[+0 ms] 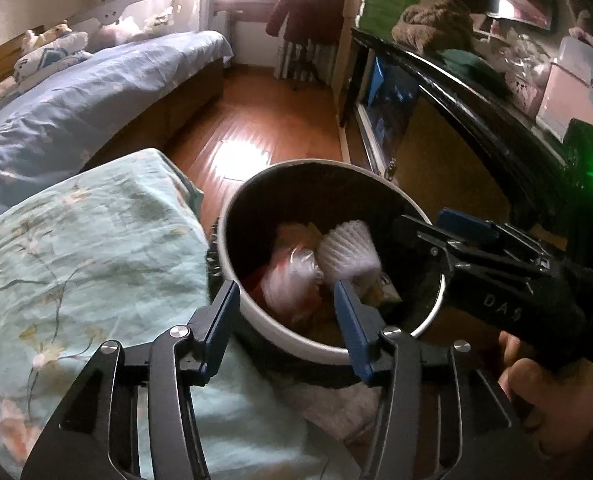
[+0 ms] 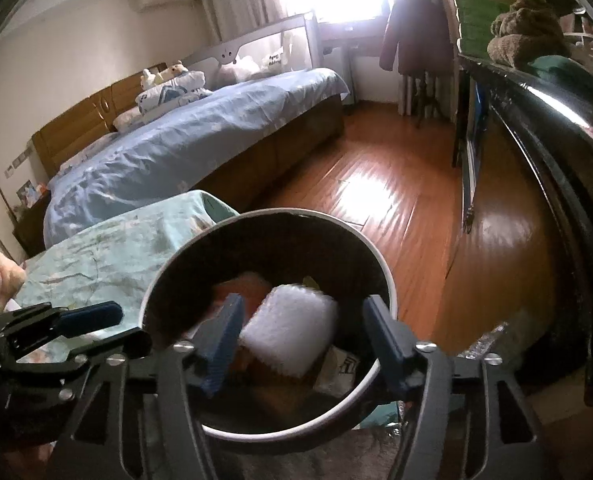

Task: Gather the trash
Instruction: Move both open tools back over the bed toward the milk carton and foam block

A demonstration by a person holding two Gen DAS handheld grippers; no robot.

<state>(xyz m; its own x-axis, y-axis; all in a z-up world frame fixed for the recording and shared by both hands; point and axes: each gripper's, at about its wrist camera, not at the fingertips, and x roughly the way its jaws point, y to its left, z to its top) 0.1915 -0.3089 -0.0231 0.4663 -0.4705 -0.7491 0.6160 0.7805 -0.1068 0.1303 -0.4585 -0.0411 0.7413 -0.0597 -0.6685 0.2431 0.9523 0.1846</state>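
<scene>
A round trash bin [image 1: 296, 338] with a white rim and dark inside stands on the floor beside the bed; it also shows in the right wrist view [image 2: 164, 272]. Inside lie a white ribbed foam piece [image 1: 350, 252] [image 2: 292, 330], a clear plastic wrapper [image 1: 288, 280] and orange and yellow scraps. My left gripper [image 1: 284, 300] is open and empty over the bin's near rim. My right gripper [image 2: 302, 320] is open and empty above the bin, the foam piece blurred between its fingers. The right gripper reaches in from the right in the left wrist view [image 1: 436, 226].
A pale green floral quilt [image 1: 76, 248] lies left of the bin. A bed with blue bedding [image 2: 184, 140] is beyond it. A dark cabinet [image 1: 476, 120] with clutter on top runs along the right. Wooden floor [image 2: 376, 184] stretches toward the window.
</scene>
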